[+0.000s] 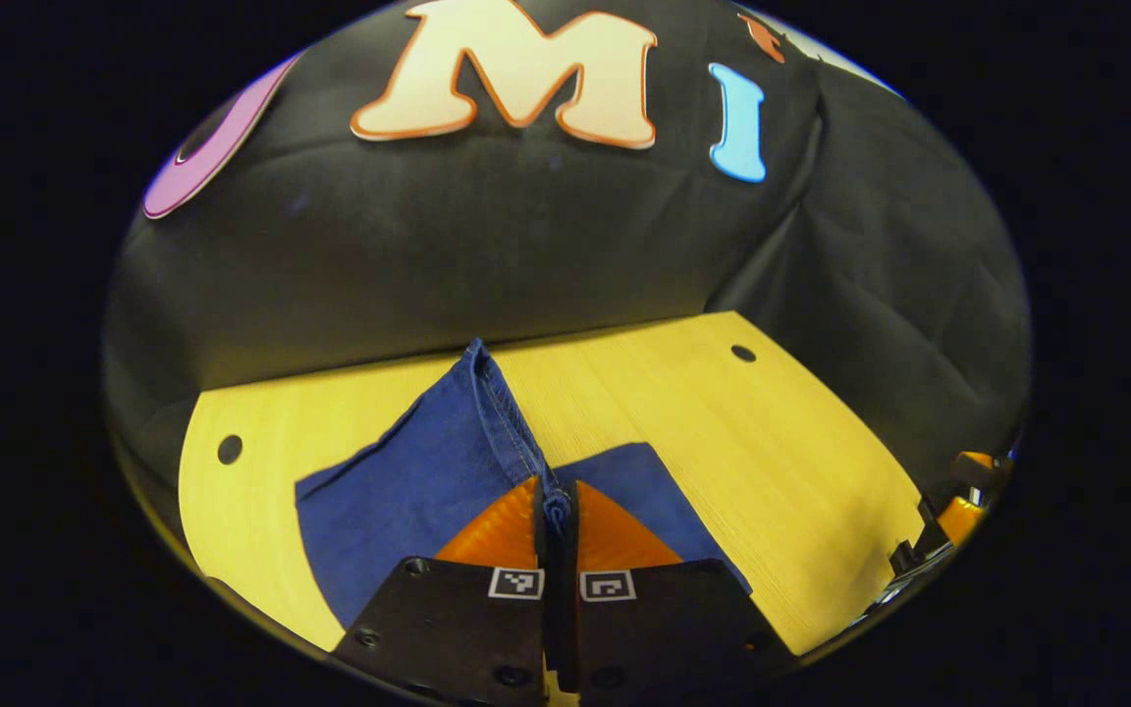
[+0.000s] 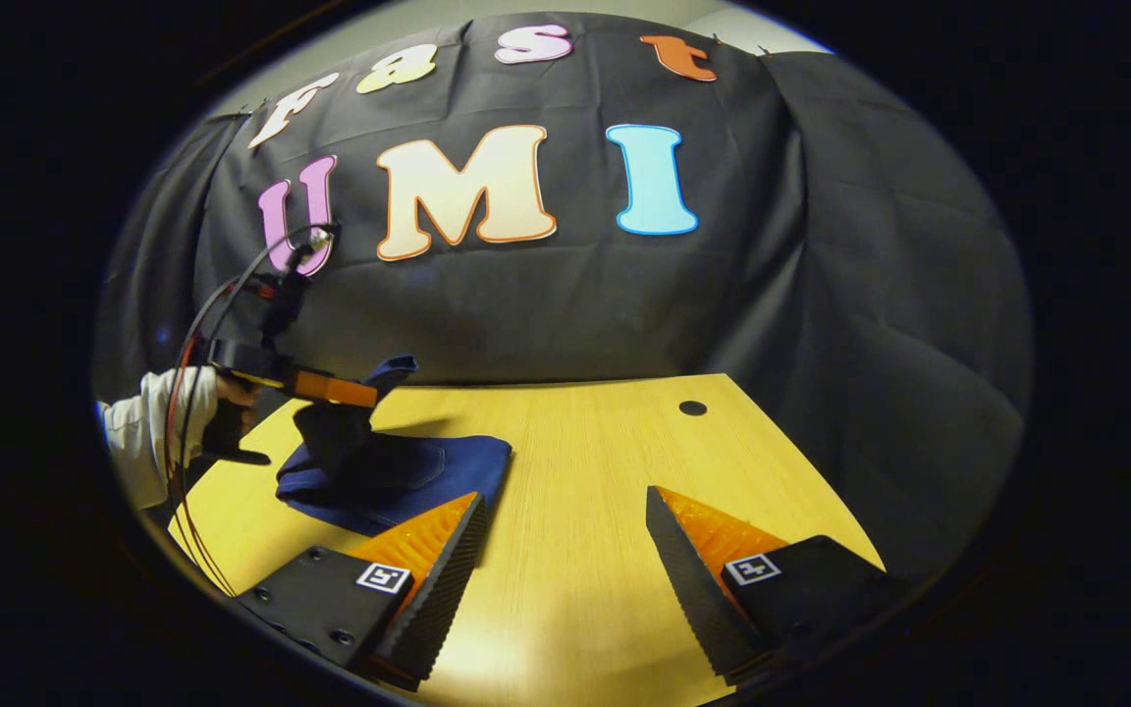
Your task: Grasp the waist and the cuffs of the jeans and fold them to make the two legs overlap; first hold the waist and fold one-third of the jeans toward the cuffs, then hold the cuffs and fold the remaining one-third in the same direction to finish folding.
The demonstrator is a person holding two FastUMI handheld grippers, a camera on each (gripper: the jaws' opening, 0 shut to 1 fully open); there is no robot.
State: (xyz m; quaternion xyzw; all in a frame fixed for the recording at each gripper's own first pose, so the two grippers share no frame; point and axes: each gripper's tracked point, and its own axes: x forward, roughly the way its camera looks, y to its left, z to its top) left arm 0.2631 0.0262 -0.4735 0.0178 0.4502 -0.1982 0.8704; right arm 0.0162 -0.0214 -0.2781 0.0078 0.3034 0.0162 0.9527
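The left gripper [image 1: 557,511] had its fingers pinched tight on a raised hem of the jeans [image 1: 408,491], the rest heaped on the table [image 1: 723,422] beyond it. The right gripper [image 2: 565,550] stood wide open, empty, right of the jeans.

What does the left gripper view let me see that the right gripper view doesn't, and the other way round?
Left gripper view alone: a close look at the left gripper, its orange fingers pinching a stitched seam of the blue denim jeans and lifting it into a ridge.

Right gripper view alone: the right gripper with fingers wide apart above bare table, and a white-sleeved hand holding the left gripper from the side.

Both: the jeans, the yellow wooden table with its round holes, and the black cloth wall.
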